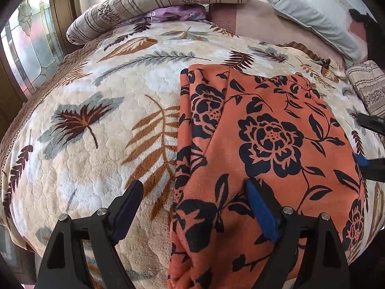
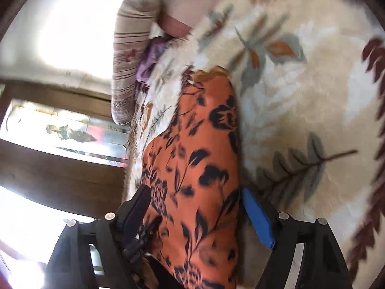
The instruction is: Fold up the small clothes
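An orange garment with dark blue flowers lies folded lengthwise on the leaf-patterned blanket. My left gripper hovers open over the garment's near left edge, its blue-padded finger above the cloth and the other above the blanket. My right gripper shows at the garment's right edge, fingers apart. In the blurred right wrist view the garment runs between the open fingers of the right gripper; the pads do not appear to press on it.
A striped bolster and a purple cloth lie at the bed's far edge. A grey pillow and a striped cushion sit at the right. A glass-panelled door stands left of the bed.
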`<state>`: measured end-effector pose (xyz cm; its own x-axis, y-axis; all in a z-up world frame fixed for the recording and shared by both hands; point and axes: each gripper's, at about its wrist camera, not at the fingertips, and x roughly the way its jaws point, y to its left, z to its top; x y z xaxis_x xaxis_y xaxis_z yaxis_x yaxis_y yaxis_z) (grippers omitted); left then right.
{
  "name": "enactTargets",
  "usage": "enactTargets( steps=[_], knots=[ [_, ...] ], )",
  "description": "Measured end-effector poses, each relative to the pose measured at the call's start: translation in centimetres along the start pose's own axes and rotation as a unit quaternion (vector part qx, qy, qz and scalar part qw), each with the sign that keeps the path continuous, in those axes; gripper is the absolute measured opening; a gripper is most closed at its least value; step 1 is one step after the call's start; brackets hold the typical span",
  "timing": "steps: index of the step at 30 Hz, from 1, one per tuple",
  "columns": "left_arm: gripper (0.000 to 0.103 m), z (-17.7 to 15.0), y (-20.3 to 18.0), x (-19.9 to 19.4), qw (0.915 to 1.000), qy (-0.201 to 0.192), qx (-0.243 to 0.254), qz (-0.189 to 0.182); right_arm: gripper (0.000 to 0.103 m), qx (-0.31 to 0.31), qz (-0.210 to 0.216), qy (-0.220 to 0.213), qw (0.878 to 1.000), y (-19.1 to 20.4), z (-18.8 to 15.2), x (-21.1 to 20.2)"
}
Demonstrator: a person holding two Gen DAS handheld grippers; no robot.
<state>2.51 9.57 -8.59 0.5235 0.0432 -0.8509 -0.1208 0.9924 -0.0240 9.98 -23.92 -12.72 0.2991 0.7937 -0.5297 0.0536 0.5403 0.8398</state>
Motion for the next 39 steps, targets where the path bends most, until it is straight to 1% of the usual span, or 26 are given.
enactTargets(
  steps=[1,2,3,4,5,7,8,9,11,12,14,17,18,19,20,21,23,25,26,27,28,29,31,34,36,39],
  knots=[
    [0.088,0.0,0.1,0.0,1.0,0.001,0.0,-0.001,0.08,0.018,0.003,0.014,1.0,-0.9,0.7,0.8],
    [0.088,0.0,0.1,0.0,1.0,0.002,-0.002,-0.002,0.058,0.026,0.009,0.034,0.999,-1.3,1.1,2.0],
    [0.088,0.0,0.3,0.0,1.0,0.003,-0.003,-0.003,0.034,-0.004,-0.012,0.04,0.999,-0.4,1.2,2.8],
    [0.088,0.0,0.4,0.0,1.0,0.003,-0.003,-0.005,0.033,-0.07,-0.059,0.025,0.995,1.8,0.8,2.6],
    [0.088,-0.1,0.5,0.1,1.0,0.002,-0.004,-0.008,0.031,-0.132,-0.102,0.011,0.986,4.1,-0.1,2.3],
    [0.088,-0.1,0.6,0.2,0.9999,0.001,-0.004,-0.012,0.031,-0.226,-0.185,-0.025,0.956,7.7,-2.2,1.9],
    [0.089,-0.1,0.6,0.2,0.9999,0.002,-0.005,-0.012,0.031,-0.241,-0.21,-0.026,0.947,7.8,-2.6,2.5],
    [0.089,-0.1,0.5,0.3,0.9999,0.002,-0.005,-0.013,0.032,-0.226,-0.219,-0.011,0.949,6.6,-2.3,3.1],
    [0.089,0.0,0.4,0.2,0.9999,0.002,-0.003,-0.011,0.04,-0.156,-0.169,-0.013,0.973,4.5,-1.3,2.4],
    [0.089,0.0,0.5,0.2,0.9999,0.002,-0.003,-0.013,0.054,-0.128,-0.138,-0.017,0.982,4.1,-0.8,1.7],
    [0.089,0.0,0.7,0.4,0.9998,0.004,-0.008,-0.02,0.077,-0.101,-0.08,-0.031,0.991,4.2,0.1,0.8],
    [0.089,0.0,0.8,0.4,0.9997,0.004,-0.011,-0.02,0.082,-0.043,-0.032,-0.054,0.997,3.4,2.9,1.1],
    [0.089,0.0,0.7,0.4,0.9998,0.004,-0.01,-0.019,0.082,-0.009,-0.018,-0.046,0.999,2.4,4.1,1.9],
    [0.089,0.0,0.7,0.4,0.9998,0.003,-0.009,-0.018,0.078,0.031,-0.013,-0.023,0.999,1.2,5.0,3.2],
    [0.089,0.0,0.7,0.4,0.9998,0.004,-0.008,-0.018,0.037,0.049,-0.019,-0.007,0.999,0.4,5.7,4.2],
    [0.089,0.0,0.7,0.4,0.9998,0.005,-0.008,-0.02,0.028,0.028,-0.051,-0.009,0.998,0.6,6.2,4.6],
    [0.089,0.2,0.7,0.3,0.9998,0.008,-0.006,-0.018,0.028,-0.037,-0.092,-0.034,0.995,3.0,5.5,4.6],
    [0.089,0.3,0.7,0.0,0.9998,0.009,-0.008,-0.017,0.033,-0.075,-0.13,-0.064,0.987,5.0,4.3,3.2],
    [0.088,0.4,0.7,-0.4,0.9998,0.008,-0.009,-0.018,0.04,-0.093,-0.156,-0.077,0.98,5.8,3.7,2.8],
    [0.088,0.4,0.7,-0.8,0.9998,0.006,-0.009,-0.017,0.064,-0.116,-0.172,-0.088,0.974,6.8,3.0,2.2],
    [0.088,0.4,0.6,-1.3,0.9999,0.002,-0.008,-0.012,0.078,-0.141,-0.182,-0.104,0.968,7.7,2.2,1.3],
    [0.088,0.4,0.6,-1.8,0.9999,-0.001,-0.007,-0.009,0.085,-0.162,-0.194,-0.126,0.959,8.8,1.1,0.4],
    [0.088,0.1,0.8,-2.7,0.9998,-0.007,-0.008,-0.014,0.085,-0.195,-0.184,-0.14,0.953,10.2,-0.7,-1.5],
    [0.088,-0.4,1.5,-3.6,0.9998,-0.009,-0.015,-0.014,0.085,-0.213,-0.138,-0.106,0.961,10.4,-4.6,-3.8],
    [0.088,-1.0,2.1,-4.1,0.9996,-0.009,-0.023,-0.012,0.085,-0.217,-0.114,-0.074,0.967,10.7,-6.5,-2.8],
    [0.088,-1.9,2.8,-3.9,0.9995,0.002,-0.031,-0.01,0.085,-0.201,-0.086,-0.043,0.975,9.1,-8.7,-2.1]
  ],
)
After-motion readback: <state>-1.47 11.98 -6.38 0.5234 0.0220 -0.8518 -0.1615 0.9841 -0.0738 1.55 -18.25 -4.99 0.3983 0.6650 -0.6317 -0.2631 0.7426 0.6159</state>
